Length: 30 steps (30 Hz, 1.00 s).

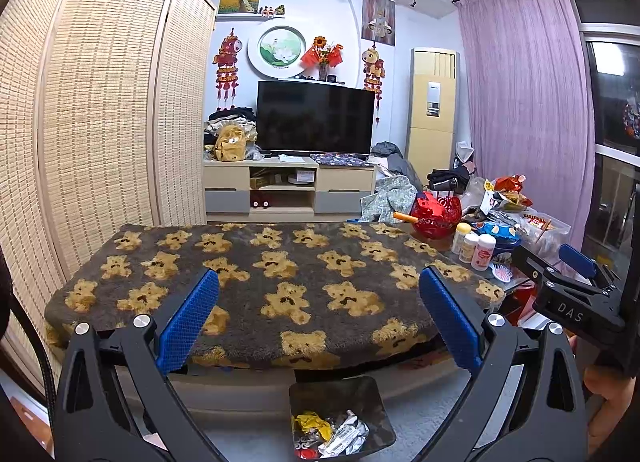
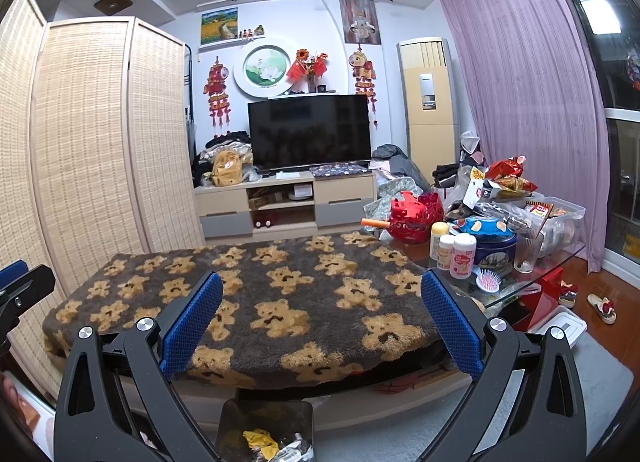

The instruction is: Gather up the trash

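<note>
A dark bin (image 1: 376,394) stands on the floor in front of the table, holding crumpled trash: a yellow wrapper (image 1: 312,424) and silver wrappers (image 1: 346,436). It also shows in the right wrist view (image 2: 240,418) at the bottom edge. My left gripper (image 1: 318,318) is open and empty, held above the bin, facing the table. My right gripper (image 2: 320,320) is open and empty, held beside it; it shows at the right of the left wrist view (image 1: 576,282). The table carries a brown teddy-bear blanket (image 1: 256,274) with no trash visible on it.
The table's right end holds a red basket (image 1: 436,215), pill bottles (image 1: 474,248), a blue tin (image 2: 494,250), snack bags (image 2: 508,177), a glass (image 2: 528,250) and a hairbrush (image 2: 489,280). A TV stand (image 1: 288,185) is behind, a woven screen (image 1: 100,101) at left.
</note>
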Motion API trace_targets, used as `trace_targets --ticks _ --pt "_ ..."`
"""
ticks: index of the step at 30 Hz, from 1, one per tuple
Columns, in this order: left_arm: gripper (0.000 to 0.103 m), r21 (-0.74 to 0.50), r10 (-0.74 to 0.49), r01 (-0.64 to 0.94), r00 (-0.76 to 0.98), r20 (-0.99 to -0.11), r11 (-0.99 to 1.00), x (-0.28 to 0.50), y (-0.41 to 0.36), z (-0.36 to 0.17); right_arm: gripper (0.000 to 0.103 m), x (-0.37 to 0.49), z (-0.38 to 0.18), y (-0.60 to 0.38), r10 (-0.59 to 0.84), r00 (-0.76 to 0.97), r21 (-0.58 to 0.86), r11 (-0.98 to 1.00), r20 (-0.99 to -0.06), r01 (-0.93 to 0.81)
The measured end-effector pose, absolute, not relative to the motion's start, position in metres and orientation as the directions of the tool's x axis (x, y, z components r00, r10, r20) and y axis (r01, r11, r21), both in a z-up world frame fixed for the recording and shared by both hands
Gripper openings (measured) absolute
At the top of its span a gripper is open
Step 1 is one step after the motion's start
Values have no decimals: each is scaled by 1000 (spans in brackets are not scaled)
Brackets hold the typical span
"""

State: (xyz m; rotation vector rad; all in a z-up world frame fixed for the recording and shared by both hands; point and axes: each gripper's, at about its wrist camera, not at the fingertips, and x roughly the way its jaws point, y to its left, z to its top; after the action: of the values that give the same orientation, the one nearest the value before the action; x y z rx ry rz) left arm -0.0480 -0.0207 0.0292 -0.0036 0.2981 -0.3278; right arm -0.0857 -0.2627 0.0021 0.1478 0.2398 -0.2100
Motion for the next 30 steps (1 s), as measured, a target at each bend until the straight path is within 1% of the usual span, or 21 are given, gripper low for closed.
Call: trace_targets --ticks 24,30 --pt "95 -48 -313 312 904 -292 949 -47 -22 28 100 -85 2 -264 -186 950 121 968 -251 221" --pt "95 -31 -279 283 913 -298 959 -46 -21 26 100 -85 2 -264 -186 950 121 968 -251 222"
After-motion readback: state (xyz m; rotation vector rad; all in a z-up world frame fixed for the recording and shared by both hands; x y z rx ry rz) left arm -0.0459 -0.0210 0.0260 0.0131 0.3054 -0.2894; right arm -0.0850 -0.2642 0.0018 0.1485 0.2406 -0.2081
